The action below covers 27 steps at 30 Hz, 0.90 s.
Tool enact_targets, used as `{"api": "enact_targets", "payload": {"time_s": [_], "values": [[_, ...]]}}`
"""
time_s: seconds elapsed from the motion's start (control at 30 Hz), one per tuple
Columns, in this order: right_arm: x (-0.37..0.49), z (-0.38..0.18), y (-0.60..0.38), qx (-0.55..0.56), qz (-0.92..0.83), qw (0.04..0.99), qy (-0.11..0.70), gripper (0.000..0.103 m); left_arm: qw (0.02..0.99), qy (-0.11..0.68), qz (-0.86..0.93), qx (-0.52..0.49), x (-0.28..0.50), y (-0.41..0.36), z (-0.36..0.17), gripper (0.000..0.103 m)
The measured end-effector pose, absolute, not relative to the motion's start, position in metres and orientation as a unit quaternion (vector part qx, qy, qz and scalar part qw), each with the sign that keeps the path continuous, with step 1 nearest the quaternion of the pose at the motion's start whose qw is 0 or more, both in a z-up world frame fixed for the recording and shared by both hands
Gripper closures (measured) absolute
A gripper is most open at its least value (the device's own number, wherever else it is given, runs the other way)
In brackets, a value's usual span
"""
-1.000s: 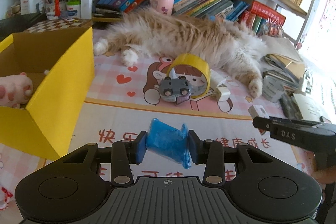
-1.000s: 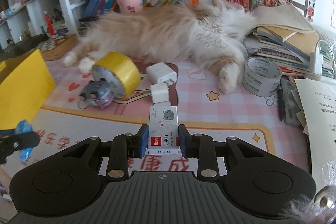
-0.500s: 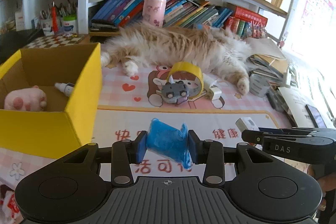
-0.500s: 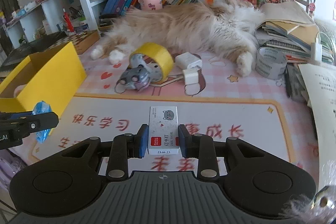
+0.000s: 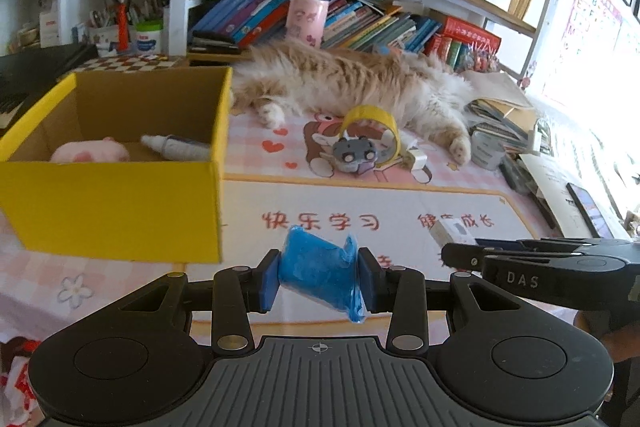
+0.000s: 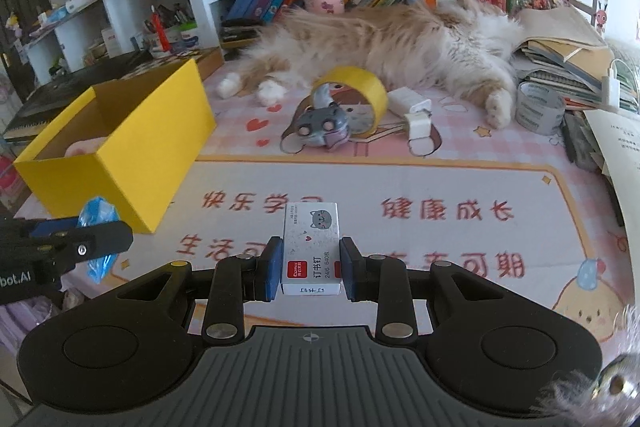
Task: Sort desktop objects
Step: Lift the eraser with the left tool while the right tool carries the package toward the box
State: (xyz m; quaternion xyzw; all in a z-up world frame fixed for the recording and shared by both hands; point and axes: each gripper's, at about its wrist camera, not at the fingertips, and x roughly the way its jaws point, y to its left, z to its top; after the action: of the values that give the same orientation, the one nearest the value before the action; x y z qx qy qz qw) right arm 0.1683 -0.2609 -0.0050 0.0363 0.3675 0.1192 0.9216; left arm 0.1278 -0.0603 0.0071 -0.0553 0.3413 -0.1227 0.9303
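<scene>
Left wrist view — left gripper (image 5: 319, 277) clamps a blue packet (image 5: 320, 273); right gripper (image 6: 308, 267) pinches a staple box (image 6: 311, 245).

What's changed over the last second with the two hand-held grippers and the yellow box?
Both have drawn back from the cat and swung toward the yellow box, whose inside now shows in the left view. The left hand-held gripper stays shut on the blue packet, the right hand-held gripper on the staple box. Nothing was released; the yellow tape roll and cat have not moved.
</scene>
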Motion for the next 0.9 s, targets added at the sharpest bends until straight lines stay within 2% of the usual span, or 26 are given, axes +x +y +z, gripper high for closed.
{"api": "enact_targets", "payload": {"time_s": [0.3, 0.9], "values": [[0.131, -0.006, -0.209, -0.015, 0.144, 0.918, 0.369, 0.076, 0.924, 0.355, -0.119, -0.075, 0.101, -0.021, 0.001, 0.065], [0.067, -0.025, -0.152, 0.023, 0.131, 0.910, 0.393, 0.076, 0.918, 0.367, -0.145, -0.047, 0.047, 0.031, -0.006, 0.065]]}}
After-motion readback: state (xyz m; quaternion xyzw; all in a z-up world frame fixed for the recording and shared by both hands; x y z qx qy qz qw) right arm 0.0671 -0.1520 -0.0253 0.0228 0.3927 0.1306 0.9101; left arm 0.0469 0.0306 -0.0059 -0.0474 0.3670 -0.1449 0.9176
